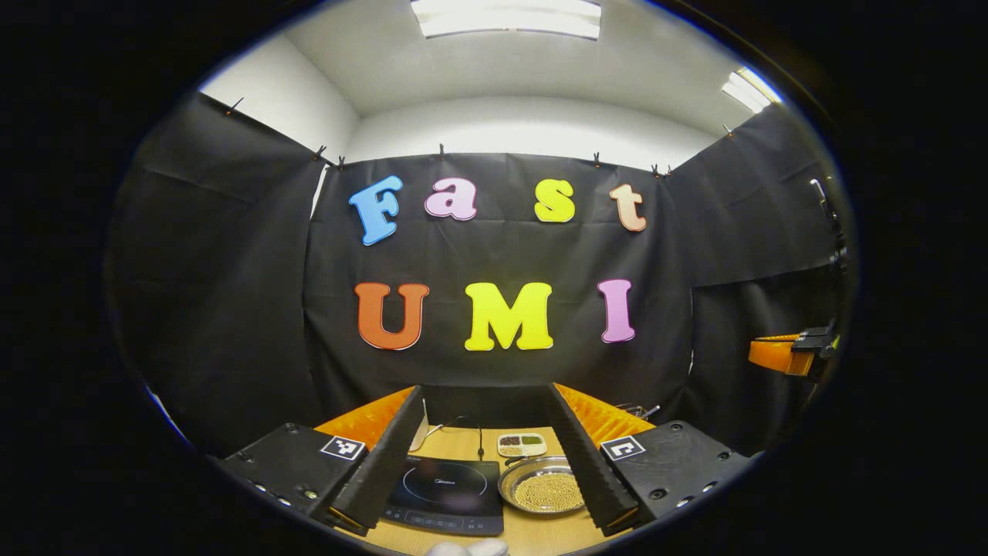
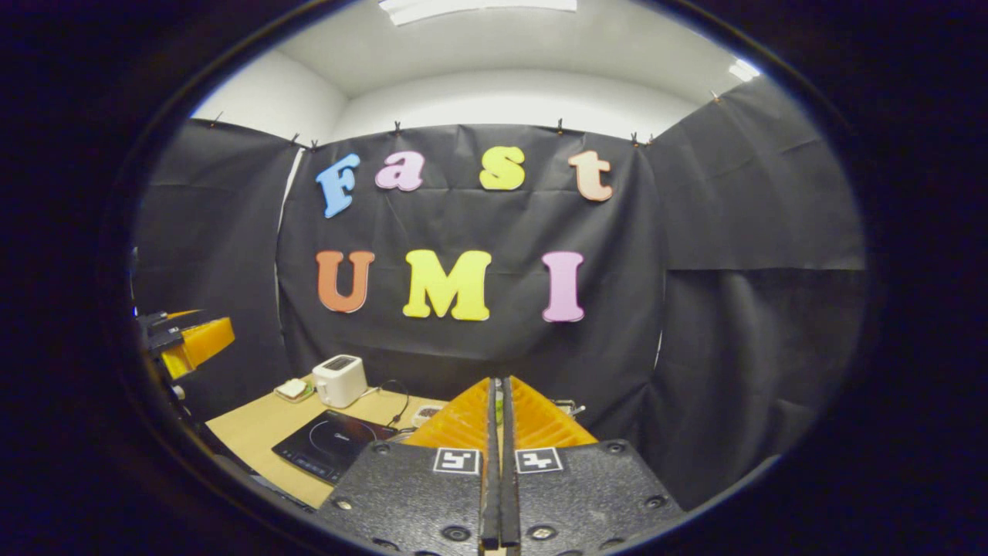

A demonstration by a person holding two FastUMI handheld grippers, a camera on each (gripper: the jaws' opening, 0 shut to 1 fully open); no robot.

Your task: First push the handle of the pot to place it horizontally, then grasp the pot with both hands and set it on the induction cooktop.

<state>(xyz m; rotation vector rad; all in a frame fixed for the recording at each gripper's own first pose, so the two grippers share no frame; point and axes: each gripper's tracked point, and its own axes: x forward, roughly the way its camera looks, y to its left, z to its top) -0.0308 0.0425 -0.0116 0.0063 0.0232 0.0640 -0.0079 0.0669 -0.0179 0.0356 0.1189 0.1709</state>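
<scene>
Pan (image 1: 542,485) right of induction cooktop (image 1: 448,494)

In the left gripper view, the left gripper's (image 1: 488,463) right finger (image 1: 588,463) covers the right rim of the steel pot (image 1: 540,486), so its handle cannot be made out. The induction cooktop's (image 1: 448,494) left edge sits behind the left finger. The small dish (image 1: 522,444) beyond the pot is too small to tell its contents. A white shape (image 1: 468,548) below the fingers is cut off by the edge.

In the right gripper view, the right gripper (image 2: 498,463) hides the cooktop's right corner, and the item left of the toaster (image 2: 340,380) is too small to identify.
</scene>
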